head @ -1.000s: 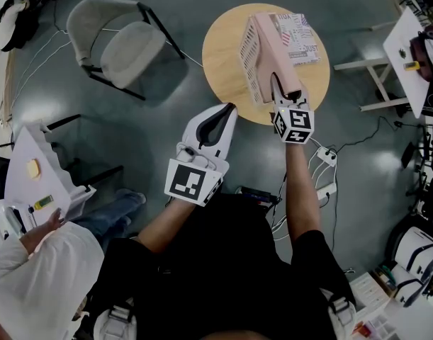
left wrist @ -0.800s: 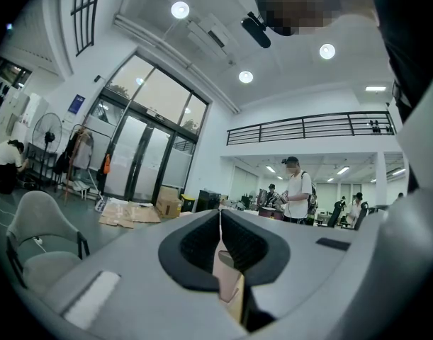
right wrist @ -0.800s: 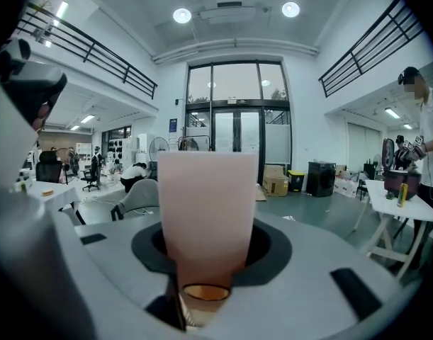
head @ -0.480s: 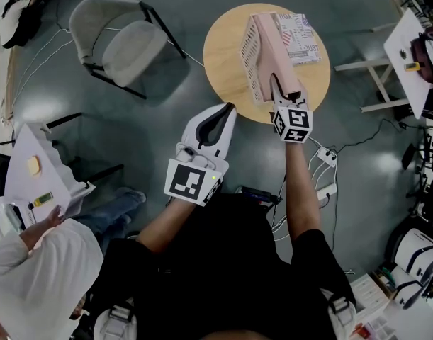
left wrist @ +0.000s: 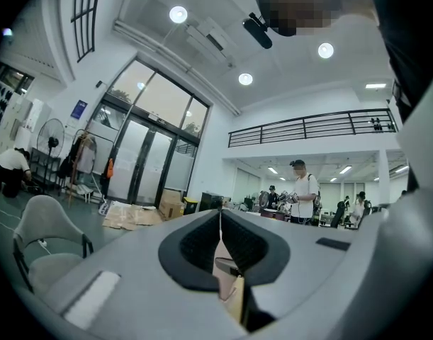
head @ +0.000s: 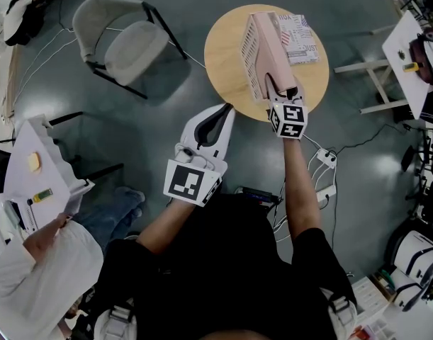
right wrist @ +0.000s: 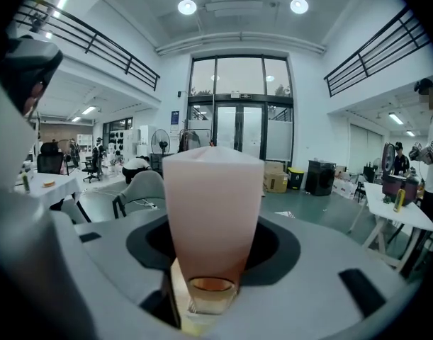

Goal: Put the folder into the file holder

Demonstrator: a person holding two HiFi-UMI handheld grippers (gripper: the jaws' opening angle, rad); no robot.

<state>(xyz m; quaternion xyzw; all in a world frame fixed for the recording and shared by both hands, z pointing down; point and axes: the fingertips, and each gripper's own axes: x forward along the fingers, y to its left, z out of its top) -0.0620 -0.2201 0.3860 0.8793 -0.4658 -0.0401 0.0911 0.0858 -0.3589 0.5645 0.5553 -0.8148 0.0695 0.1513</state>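
A white mesh file holder point(head: 250, 47) stands on the round wooden table point(head: 223, 59). The pink folder point(head: 275, 48) stands upright in it, along its right side. My right gripper point(head: 282, 91) is at the folder's near edge. In the right gripper view the folder's pink spine point(right wrist: 212, 190) rises between the jaws of the right gripper point(right wrist: 212, 227). The jaws are opening, and a dark gap shows on each side of the spine. My left gripper point(head: 230, 107) hangs over the floor just off the table's near edge. Its tips point(left wrist: 220, 214) meet and hold nothing.
A printed booklet point(head: 302, 37) lies on the table right of the holder. A grey chair point(head: 124, 44) stands to the left. Power strips and cables point(head: 326, 158) lie on the floor by my right arm. A seated person point(head: 39, 261) is at lower left, and a white table point(head: 407, 44) at right.
My right gripper has crept a little forward along the folder, which now stands slightly further into the holder. The left gripper has stayed put. The person at lower left has shifted.
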